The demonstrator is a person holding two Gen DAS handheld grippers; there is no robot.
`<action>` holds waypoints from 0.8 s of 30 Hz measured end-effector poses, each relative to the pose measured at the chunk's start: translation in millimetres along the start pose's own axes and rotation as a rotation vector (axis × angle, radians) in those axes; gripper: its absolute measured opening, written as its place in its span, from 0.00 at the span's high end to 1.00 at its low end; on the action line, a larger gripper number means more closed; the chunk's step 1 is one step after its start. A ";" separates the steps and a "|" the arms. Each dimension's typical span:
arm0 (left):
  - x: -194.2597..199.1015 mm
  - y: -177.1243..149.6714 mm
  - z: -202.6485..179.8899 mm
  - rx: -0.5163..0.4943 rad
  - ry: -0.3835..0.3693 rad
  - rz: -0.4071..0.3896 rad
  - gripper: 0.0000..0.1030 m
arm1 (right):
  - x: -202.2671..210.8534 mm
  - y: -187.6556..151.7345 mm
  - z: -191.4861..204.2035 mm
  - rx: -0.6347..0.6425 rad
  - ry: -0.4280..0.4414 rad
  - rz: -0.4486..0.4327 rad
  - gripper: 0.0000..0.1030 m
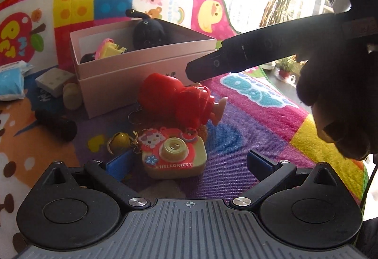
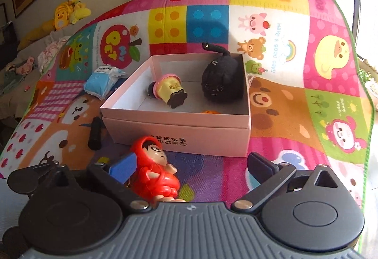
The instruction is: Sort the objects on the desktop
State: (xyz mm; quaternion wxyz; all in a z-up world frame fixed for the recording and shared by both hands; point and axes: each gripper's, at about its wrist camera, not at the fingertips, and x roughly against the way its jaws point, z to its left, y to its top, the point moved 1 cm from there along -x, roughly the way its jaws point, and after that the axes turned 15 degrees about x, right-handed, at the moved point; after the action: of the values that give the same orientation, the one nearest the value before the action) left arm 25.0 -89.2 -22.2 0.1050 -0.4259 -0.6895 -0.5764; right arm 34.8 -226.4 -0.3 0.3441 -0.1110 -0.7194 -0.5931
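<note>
Both grippers hang over a bright cartoon-patterned play mat (image 2: 295, 30) with their jaws spread wide and nothing between them. The left gripper (image 1: 189, 164) sits low over a yellow Hello Kitty toy camera (image 1: 173, 156), which lies on the mat between its blue-padded fingertips without either pad touching it; a small yellow bell (image 1: 118, 141) on a gold chain rests just to the camera's left. The right gripper (image 2: 191, 164) hovers above a red hooded figurine (image 2: 154, 169) lying on its side on the mat, close to the left finger but apart from the right one. Just beyond the figurine stands an open pink box (image 2: 179, 138), already holding a black plush cat (image 2: 222, 79) and a yellow cupcake-shaped toy (image 2: 169, 89). Left of the box lie a black cylinder (image 2: 94, 133) and a blue packet (image 2: 101, 80). In the left wrist view a small white box (image 1: 53, 80) sits near the pink box's left side.
</note>
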 end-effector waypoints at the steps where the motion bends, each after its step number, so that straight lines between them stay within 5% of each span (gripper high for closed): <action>1: 2.0 -0.6 4.7 0.020 -0.017 -0.006 0.00 | -6.4 -2.7 -0.8 -0.028 0.030 -0.012 0.00; 8: 16.8 -10.9 13.1 0.017 -0.016 -0.007 0.00 | -32.5 -20.5 -3.3 -0.215 0.090 -0.066 0.00; 14: 25.7 -12.4 17.9 0.061 0.028 -0.029 0.00 | -31.2 -18.6 4.0 -0.160 0.074 -0.084 0.00; 19: 20.1 -13.7 3.3 -0.017 0.110 -0.014 0.00 | -23.8 -20.4 -6.3 -0.201 0.065 -0.082 0.00; 24: 24.8 -13.5 -0.9 -0.028 0.122 -0.045 0.00 | -21.3 -18.4 -15.9 -0.206 0.035 -0.012 0.00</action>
State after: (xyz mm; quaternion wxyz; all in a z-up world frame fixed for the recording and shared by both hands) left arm -0.1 -78.0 -15.6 0.1280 -0.3757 -0.6831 -0.6131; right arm 45.9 -240.9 -27.0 0.3400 -0.1310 -0.6491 -0.6678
